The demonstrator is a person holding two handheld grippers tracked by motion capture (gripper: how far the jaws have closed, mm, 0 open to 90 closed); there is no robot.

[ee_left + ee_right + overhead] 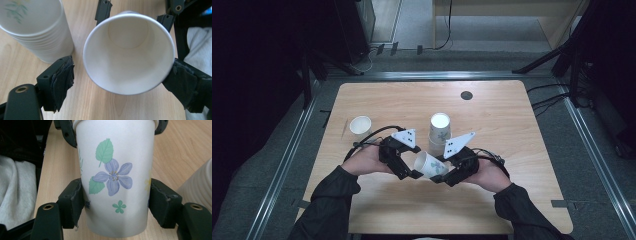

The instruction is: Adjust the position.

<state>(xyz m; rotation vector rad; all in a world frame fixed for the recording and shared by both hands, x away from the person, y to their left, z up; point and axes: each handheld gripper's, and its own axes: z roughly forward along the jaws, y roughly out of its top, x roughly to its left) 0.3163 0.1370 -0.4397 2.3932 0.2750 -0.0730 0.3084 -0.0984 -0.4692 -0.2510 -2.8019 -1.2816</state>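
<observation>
High view: table top evenly lit from overhead, w/ room edges at left and right falling to near black; sharp overall, slight barrel bending at the frame corners. Top of cup stack blows out to pure white glare. Left gripper view: bright, diffuse light; flowered paper cup sharp at its rim, soft shadow on the inner wall; jaw pads nearest the lens soft-focus. Right gripper view: print crisp, bkgd wood slightly blurred, dark corner upper left.
</observation>
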